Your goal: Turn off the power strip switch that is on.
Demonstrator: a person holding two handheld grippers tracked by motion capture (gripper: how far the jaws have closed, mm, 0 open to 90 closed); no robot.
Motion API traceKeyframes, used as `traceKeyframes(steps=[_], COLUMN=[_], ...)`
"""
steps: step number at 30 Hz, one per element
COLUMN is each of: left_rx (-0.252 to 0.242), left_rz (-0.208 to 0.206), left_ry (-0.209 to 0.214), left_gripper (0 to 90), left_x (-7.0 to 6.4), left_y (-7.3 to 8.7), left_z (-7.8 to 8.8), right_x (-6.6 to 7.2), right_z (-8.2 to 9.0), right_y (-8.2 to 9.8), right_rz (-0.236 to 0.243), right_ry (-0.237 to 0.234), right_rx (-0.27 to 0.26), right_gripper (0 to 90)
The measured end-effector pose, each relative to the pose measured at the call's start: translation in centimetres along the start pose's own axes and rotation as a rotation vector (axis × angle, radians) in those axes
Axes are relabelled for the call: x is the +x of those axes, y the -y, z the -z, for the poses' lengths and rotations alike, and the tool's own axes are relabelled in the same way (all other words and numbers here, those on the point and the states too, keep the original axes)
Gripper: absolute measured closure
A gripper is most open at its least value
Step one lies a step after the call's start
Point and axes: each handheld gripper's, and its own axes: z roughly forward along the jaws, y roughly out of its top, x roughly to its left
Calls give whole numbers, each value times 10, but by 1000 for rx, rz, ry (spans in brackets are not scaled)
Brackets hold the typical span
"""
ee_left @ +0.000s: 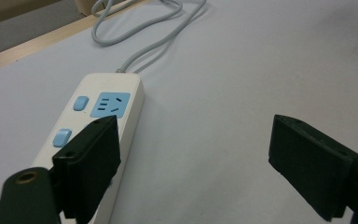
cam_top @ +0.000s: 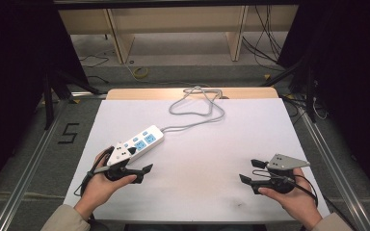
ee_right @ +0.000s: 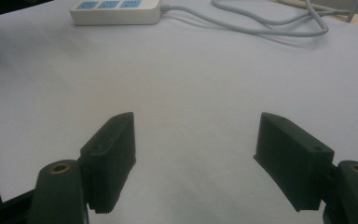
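Standing wide apart with nothing between them, the jaws of the left gripper (cam_top: 139, 169) framed bare white table cover, one of them overlapping the near end of the white power strip (ee_left: 103, 122) in the left gripper view without clearly pressing on it. That strip (cam_top: 142, 140) lay flat on the white table (cam_top: 212, 192) toward its left side, just beyond the left hand (cam_top: 101, 185), its blue sockets facing up and its grey cord (cam_top: 197, 108) running off in loose loops toward the far edge. The right gripper (cam_top: 251, 169) rested well apart near the right front of the table, its jaws likewise spread on empty cover, the strip (ee_right: 116, 10) small and distant ahead of it. Judged from this layout, nothing was gripped, so the work on the strip looked either barely begun or just let go; taking hold of the strip or handling its cord appeared to be what remained.
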Motion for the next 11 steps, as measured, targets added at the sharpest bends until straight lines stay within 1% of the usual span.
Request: traceKeyframes(steps=[5,11], left_rx=[16,21], left_rz=[-21,-22], left_ry=[3,1], left_gripper=[161,161], left_x=[-2,-1], left_y=[0,1], left_z=[-2,-3], right_x=[0,0], right_z=[0,0], right_y=[0,0], right_rz=[-1,-2], right_ry=[1,0], right_rx=[1,2], right_gripper=[290,290])
